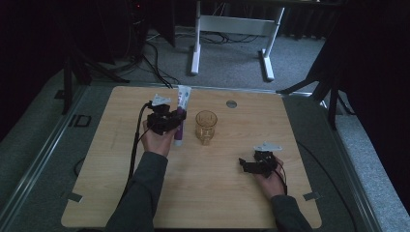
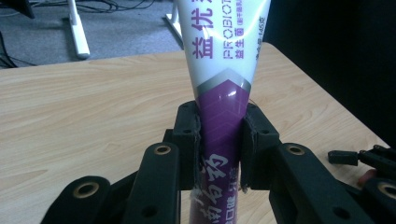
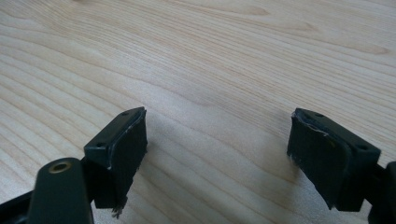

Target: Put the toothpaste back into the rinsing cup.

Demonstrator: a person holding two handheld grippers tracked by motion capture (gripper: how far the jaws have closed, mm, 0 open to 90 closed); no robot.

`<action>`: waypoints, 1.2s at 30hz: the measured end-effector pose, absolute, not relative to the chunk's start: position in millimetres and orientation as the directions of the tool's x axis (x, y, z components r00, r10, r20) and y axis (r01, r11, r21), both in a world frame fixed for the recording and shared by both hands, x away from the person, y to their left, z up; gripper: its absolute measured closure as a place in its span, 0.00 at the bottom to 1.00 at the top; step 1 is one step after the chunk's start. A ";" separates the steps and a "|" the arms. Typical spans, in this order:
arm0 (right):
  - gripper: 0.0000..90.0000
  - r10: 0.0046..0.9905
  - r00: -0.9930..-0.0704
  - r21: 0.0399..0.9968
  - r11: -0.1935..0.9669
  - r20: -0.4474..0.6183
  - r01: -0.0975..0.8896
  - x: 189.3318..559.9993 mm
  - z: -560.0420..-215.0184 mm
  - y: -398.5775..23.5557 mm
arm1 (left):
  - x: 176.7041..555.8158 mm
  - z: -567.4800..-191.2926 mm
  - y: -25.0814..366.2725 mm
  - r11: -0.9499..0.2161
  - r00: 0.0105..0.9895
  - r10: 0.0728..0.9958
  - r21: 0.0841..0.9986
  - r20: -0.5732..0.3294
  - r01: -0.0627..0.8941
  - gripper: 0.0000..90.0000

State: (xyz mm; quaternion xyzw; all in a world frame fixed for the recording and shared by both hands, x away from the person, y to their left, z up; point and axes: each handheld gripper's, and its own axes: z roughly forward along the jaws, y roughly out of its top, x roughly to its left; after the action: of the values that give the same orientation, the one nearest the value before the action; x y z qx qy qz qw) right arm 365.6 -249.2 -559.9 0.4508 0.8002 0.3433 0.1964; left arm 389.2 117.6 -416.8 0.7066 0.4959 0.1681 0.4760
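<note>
Glossily tapered purple-white plastic tube [image 2: 223, 93]

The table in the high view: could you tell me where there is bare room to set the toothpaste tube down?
The near half of the table is free between the two forearms. The left edge strip is bare too. The middle is crowded: the toothpaste tube in the left tongs sits beside the glass.

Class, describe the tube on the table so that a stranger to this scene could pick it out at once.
On the wooden table, look left of the amber glass cup near the middle. The toothpaste tube is there, clamped in the left tongs. It alone is white at one end, purple at the other, with printed lettering.
</note>
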 end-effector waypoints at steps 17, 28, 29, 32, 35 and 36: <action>0.22 0.856 -0.517 0.727 0.358 -0.005 0.587 365.6 -559.9 -249.2 | 396.0 -418.9 112.3 -0.027 0.443 0.857 0.837 -0.262 0.546 0.79; 0.22 0.856 -0.517 0.727 0.358 -0.005 0.586 365.6 -559.9 -249.2 | 400.1 -420.6 111.4 -0.026 0.439 0.860 0.836 -0.261 0.548 0.79; 0.22 0.856 -0.517 0.727 0.358 -0.005 0.586 365.6 -559.9 -249.2 | 400.3 -420.9 111.1 -0.026 0.437 0.861 0.835 -0.261 0.550 0.79; 0.22 0.856 -0.517 0.727 0.358 -0.005 0.586 365.6 -559.9 -249.2 | 401.6 -421.9 111.2 -0.019 0.433 0.861 0.834 -0.266 0.551 0.79; 0.22 0.856 -0.517 0.727 0.358 -0.005 0.586 365.6 -559.9 -249.2 | 403.3 -422.4 111.3 -0.014 0.434 0.858 0.832 -0.275 0.554 0.79; 0.22 0.856 -0.517 0.727 0.358 -0.005 0.586 365.6 -559.9 -249.2 | 403.7 -422.3 111.2 -0.014 0.433 0.859 0.832 -0.274 0.554 0.79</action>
State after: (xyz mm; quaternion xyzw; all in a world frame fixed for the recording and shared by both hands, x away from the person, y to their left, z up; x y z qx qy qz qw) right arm 365.6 -249.2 -559.9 0.4506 0.8003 0.3434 0.1965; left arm 403.7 111.2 -422.3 0.6945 0.5086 0.1571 0.4840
